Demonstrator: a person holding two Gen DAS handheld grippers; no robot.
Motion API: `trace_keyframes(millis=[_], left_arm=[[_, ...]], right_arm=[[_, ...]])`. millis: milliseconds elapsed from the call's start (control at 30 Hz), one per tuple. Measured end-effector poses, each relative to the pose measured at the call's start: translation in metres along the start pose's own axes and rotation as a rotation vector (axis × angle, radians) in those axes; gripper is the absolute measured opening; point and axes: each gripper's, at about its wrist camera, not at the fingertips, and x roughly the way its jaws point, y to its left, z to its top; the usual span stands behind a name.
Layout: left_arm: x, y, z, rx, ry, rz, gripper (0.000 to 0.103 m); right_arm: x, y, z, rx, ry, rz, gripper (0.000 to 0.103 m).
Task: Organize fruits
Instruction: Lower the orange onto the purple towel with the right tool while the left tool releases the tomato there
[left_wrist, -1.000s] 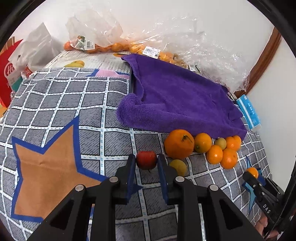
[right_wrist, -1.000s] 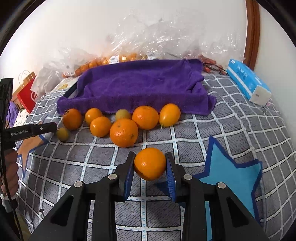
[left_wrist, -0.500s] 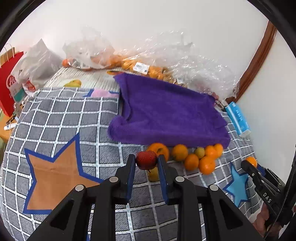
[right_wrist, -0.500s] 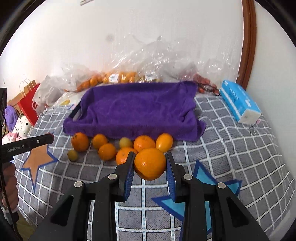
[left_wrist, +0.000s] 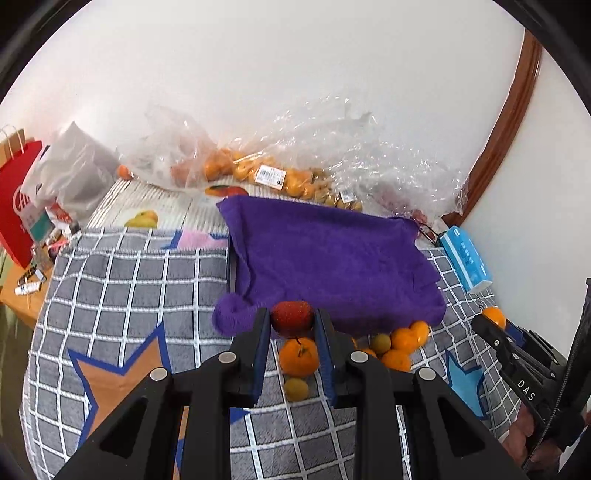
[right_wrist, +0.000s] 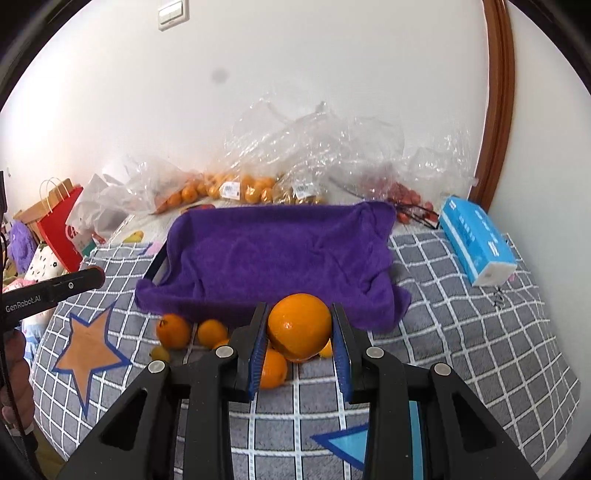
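Fruits are split between the two grippers and a loose cluster on the grey checked cloth (right_wrist: 461, 332) with star patches that covers the surface below. The left gripper (left_wrist: 292, 321) has its blue-padded fingers (left_wrist: 261, 332) closed against a small red round fruit (left_wrist: 292, 314), held above the cloth in front of the near edge of the purple terry towel (left_wrist: 332, 258). The right gripper (right_wrist: 299, 326) has its fingers (right_wrist: 258, 336) clamped on a large round orange (right_wrist: 299, 326), likewise raised in front of the towel edge.

The cluster of oranges (right_wrist: 173, 330) and small yellow-green fruits lies on the cloth just beside the towel's near edge. Both grippers partly hide it, so its count cannot be told in either view.

The towel drapes over a dark-edged object that shows only at the left corner (right_wrist: 157, 266); its form is otherwise hidden. Behind the towel, clear plastic bags (right_wrist: 295, 155) hold more orange fruit; glare makes the contents hard to read. A blue tissue pack (right_wrist: 476, 243) lies to the right of the towel. A red paper bag (left_wrist: 18, 206) is cut off at the left frame edge.
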Motion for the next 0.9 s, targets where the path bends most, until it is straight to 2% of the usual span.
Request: trace_keyframes(millis=[267, 467, 900], left_arm=[[0.009, -0.004, 0.017, 0.014, -0.006, -0.011, 0.023], [0.020, -0.004, 0.026, 0.018, -0.004, -0.011, 0.023], [0.063, -0.003, 0.053, 0.010, 0.014, 0.016, 0.023]], right_arm=[[0.007, -0.005, 0.017, 0.021, -0.007, 0.018, 0.032], [0.018, -0.012, 0.026, 0.012, -0.004, 0.001, 0.032], [0.068, -0.025, 0.041, 0.013, 0.006, -0.028, 0.032]])
